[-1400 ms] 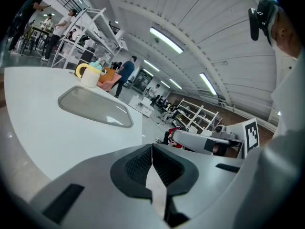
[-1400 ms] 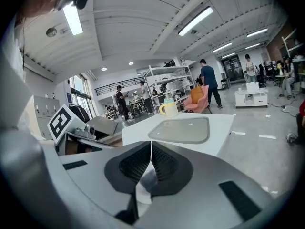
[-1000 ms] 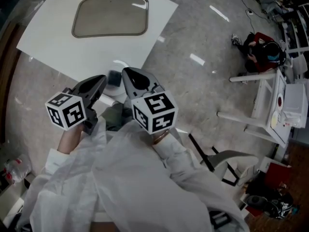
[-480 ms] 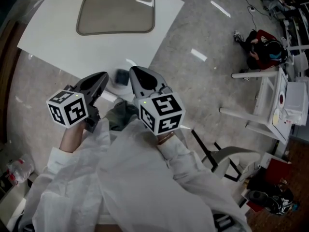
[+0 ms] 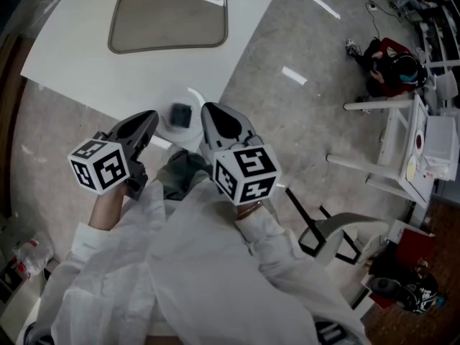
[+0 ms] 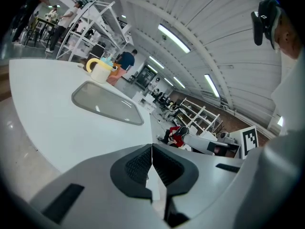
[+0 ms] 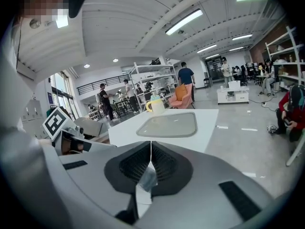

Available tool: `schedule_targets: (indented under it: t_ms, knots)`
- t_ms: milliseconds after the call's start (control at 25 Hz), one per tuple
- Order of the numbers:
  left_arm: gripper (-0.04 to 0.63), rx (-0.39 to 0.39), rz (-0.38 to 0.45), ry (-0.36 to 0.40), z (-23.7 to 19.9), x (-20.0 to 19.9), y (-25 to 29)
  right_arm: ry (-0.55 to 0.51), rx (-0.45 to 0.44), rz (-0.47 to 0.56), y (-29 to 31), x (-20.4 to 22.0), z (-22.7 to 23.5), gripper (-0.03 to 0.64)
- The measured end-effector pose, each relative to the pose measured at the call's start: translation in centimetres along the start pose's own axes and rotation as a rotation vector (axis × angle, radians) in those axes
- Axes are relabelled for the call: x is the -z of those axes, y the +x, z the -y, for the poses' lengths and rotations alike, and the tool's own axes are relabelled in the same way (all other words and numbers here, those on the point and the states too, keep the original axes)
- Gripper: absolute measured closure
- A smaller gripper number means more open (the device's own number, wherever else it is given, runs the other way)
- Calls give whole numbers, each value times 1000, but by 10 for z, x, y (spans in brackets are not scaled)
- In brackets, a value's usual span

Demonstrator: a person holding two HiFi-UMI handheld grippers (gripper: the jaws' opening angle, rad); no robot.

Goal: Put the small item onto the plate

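A small dark item [image 5: 180,113] lies on a small round white plate [image 5: 188,131] at the near edge of the white table [image 5: 79,63]. My left gripper [image 5: 149,116] and right gripper [image 5: 207,109] hang close together on either side of that plate, near my body. Both are shut. In the left gripper view the pads [image 6: 141,165] meet in a thin line, as do the pads [image 7: 162,163] in the right gripper view. A pale sliver shows low behind each pair of pads; I cannot tell what it is. A grey rectangular tray [image 5: 167,19] lies farther back on the table.
A white mug with a yellow handle [image 7: 155,104] stands beyond the tray [image 7: 167,124]. A person in red [image 5: 392,70] sits on the floor at the right, near white racks [image 5: 402,157]. A black chair frame [image 5: 316,228] is close to my right side.
The view has shifted slightly. The right gripper's marker cube has drifted a little right and down. The plate with the dark item stays between the two tips. Both jaws remain shut.
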State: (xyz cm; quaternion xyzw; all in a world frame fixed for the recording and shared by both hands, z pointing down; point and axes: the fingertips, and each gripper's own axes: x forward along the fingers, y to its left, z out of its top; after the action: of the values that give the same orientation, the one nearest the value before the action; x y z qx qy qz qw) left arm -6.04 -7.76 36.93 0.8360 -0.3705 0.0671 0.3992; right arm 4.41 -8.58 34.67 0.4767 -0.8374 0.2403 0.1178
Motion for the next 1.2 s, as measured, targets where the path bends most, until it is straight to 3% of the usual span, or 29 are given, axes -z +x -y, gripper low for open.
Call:
schedule_targets:
  t_ms: [400,680,1200]
  knots:
    - [583,-9,-3,-42,-10,5,4,57,52,-30,-1,14,19,601]
    - [583,-33,-85,-51,-13,32,13,96,37,-60,3,31,20,600]
    - [583,-41,-135,-117,-25,59,16,134,8,-135,8,61,14,601]
